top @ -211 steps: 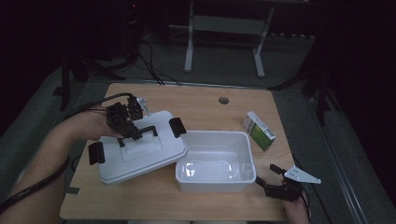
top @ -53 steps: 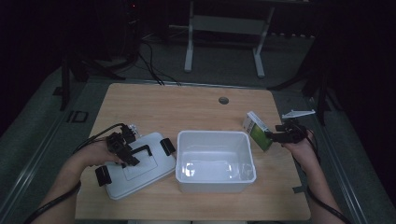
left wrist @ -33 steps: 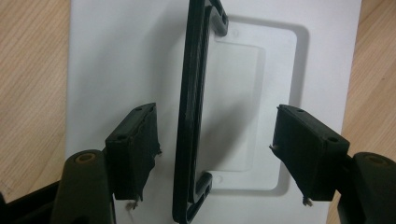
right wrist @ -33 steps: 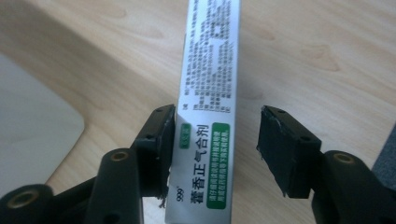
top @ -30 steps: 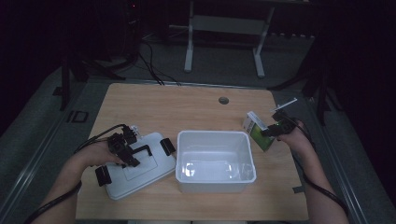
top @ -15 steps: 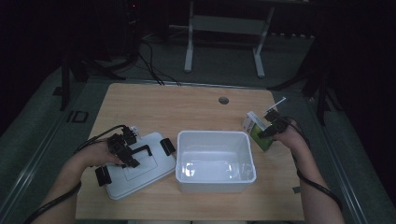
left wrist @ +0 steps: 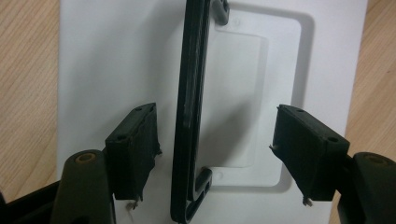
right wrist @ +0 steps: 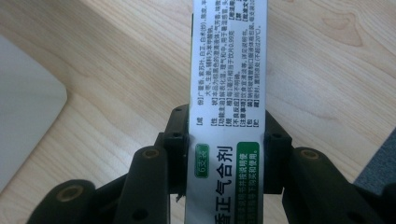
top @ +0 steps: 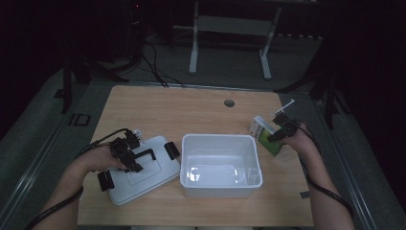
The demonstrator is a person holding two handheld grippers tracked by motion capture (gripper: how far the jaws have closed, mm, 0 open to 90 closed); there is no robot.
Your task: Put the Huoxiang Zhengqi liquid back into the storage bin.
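While the box is clamped by the right gripper for transfer to the bin, the lid lies aside. Its handle is straddled by the spread left gripper.

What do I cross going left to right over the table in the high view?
Left gripper over the white lid → open white bin → green and white box → right gripper clamped on that box.
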